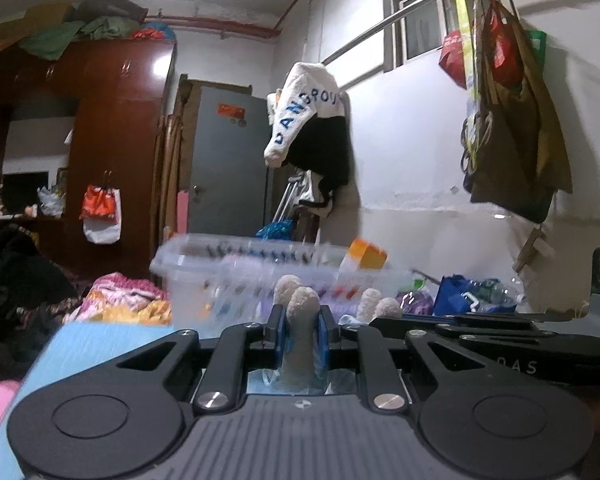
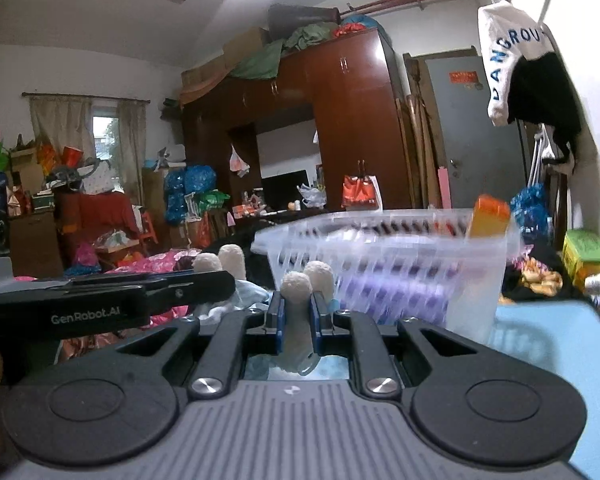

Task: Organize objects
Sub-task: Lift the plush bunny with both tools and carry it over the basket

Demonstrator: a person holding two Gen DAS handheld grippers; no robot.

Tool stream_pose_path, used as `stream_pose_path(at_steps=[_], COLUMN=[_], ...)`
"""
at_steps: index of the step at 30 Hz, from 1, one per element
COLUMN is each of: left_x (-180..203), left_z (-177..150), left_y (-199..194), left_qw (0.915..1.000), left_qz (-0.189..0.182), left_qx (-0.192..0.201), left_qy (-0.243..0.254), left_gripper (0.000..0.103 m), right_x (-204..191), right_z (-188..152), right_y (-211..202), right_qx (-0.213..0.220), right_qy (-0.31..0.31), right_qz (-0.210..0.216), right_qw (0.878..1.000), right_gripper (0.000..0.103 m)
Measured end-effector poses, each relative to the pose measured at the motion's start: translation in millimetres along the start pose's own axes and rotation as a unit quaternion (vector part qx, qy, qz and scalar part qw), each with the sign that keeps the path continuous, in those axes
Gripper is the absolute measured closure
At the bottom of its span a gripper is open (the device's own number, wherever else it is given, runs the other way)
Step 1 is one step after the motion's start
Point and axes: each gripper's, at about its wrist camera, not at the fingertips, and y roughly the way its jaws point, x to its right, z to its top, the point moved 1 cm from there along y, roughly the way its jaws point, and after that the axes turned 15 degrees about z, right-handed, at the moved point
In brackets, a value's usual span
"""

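A clear slotted plastic basket (image 1: 236, 276) stands on the light blue surface (image 1: 100, 344) ahead of both grippers; it also shows in the right wrist view (image 2: 400, 264). An orange and yellow box (image 1: 366, 254) sticks up from its right end (image 2: 490, 216). My left gripper (image 1: 302, 312) has its cream padded fingertips (image 1: 306, 300) pressed together, close in front of the basket. My right gripper (image 2: 308, 280) likewise has its fingertips (image 2: 296, 286) together, just short of the basket wall. Each gripper sees the other beside it. Whether anything is pinched is hidden.
Rumpled pink and yellow bedding (image 1: 120, 300) lies left of the surface. A blue bag (image 1: 460, 292) and plastic bottles (image 1: 500, 292) sit to the right by the white wall. A wooden wardrobe (image 2: 340, 120) and grey door (image 1: 228, 160) stand beyond.
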Motion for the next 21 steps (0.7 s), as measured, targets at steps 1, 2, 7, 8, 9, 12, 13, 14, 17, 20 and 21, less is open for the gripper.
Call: stream_pose_path(at_steps=[1,2,7,8,9,12,13,14,17,20,21], left_x=[2,4,9,12,14,21,23,25,31,29,28], left_z=[10,22,87,95,102,117,119,119,115,107,104], left_y=[3,7,48,58,67,102,113,124,152,170,174], left_qw=[1.0,1.0,1.0,1.0,0.9999,0.9994,0.9991,0.9987,0.9973,0.9962,0.9958], left_qz=[0.0,0.0,0.002,0.002,0.005,0.007,0.01,0.015,0.021,0.028,0.028], left_qx=[0.004,0.007,-0.004,-0.007,-0.011,-0.031,-0.038,-0.047,-0.068,-0.082,-0.087], left_qy=[0.004,0.006,0.006,0.004,0.006,0.01,0.012,0.01,0.018,0.01,0.008], left_gripper=[0.084,0.084,0.084,0.084,0.084,0.084,0.084,0.084,0.084,0.084,0.084], right_x=[2,4,33,40,46,67,73,79,93,104,107], right_z=[11,24,80,90,97,112,114,113,108,98,96], right_y=[2,6,35,43,49,70,77,84,101,106,106], right_qx=[0.0,0.001,-0.017,-0.025,-0.033,-0.061,-0.07,-0.08,-0.102,-0.112,-0.114], right_qy=[-0.006,-0.014,-0.016,-0.013,-0.012,-0.008,-0.005,-0.003,0.001,0.028,0.032], right_qz=[-0.002,-0.005,-0.024,-0.031,-0.039,-0.065,-0.073,-0.083,-0.108,-0.104,-0.104], right_qw=[1.0,1.0,0.999,0.999,0.999,0.996,0.995,0.993,0.989,0.988,0.988], right_gripper=[0.088,0.088,0.088,0.088,0.088,0.088,0.088,0.088,0.089,0.089,0.089])
